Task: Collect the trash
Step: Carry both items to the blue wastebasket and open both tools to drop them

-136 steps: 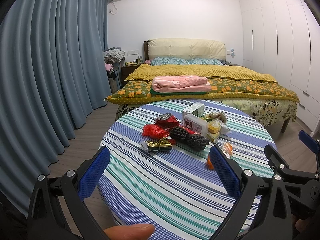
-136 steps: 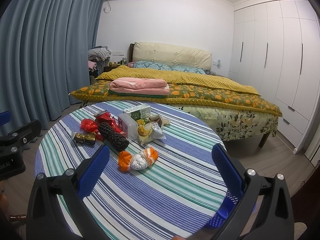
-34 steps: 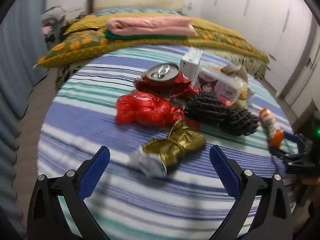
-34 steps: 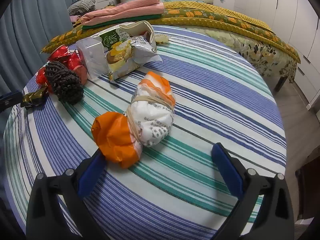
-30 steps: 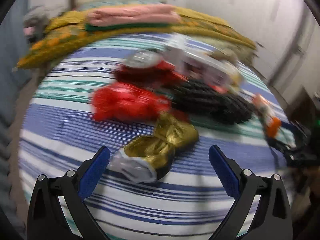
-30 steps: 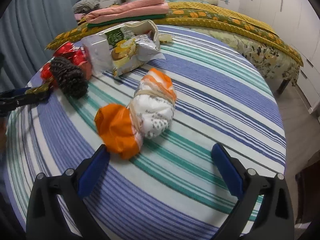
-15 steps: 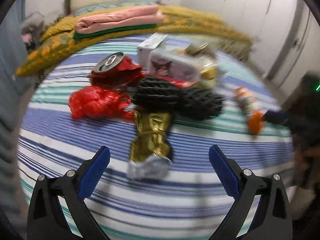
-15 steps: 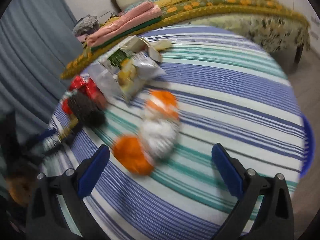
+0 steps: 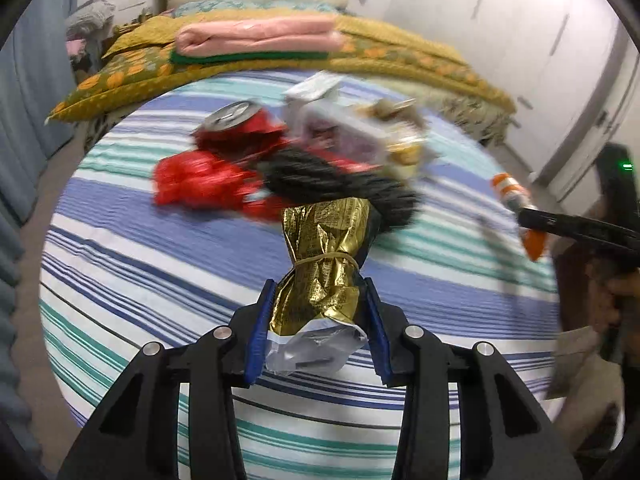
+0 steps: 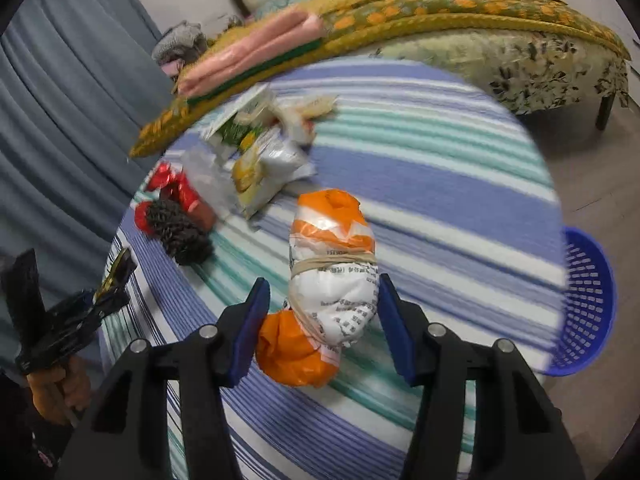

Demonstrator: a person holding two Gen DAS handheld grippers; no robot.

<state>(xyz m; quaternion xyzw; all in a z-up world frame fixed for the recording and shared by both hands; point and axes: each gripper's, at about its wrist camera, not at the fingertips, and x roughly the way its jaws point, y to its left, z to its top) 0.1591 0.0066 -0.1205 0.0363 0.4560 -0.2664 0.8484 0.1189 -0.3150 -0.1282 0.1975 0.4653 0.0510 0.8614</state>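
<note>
A crumpled gold foil wrapper (image 9: 324, 236) tied with a rubber band stands between the blue pads of my left gripper (image 9: 318, 292). The jaws are closing and press both its sides, just above the striped tablecloth (image 9: 140, 264). An orange and white plastic bundle (image 10: 332, 232), also banded, sits between the pads of my right gripper (image 10: 324, 292). Those jaws are closing too and touch it on both sides. In the left wrist view the right gripper shows at the right edge with the orange bundle (image 9: 510, 192).
A red can (image 9: 236, 124), red wrapper (image 9: 196, 180), black mesh net (image 9: 332, 180), white box (image 9: 340, 128) and snack bag (image 10: 268, 172) lie heaped on the round table. A blue basket (image 10: 584, 300) stands beside the table's right edge. Behind it is a bed (image 10: 480, 12).
Both grippers went from wide open to closed around their items. The gold wrapper and the orange bundle now sit between the pads, and both views have shifted and rolled.
</note>
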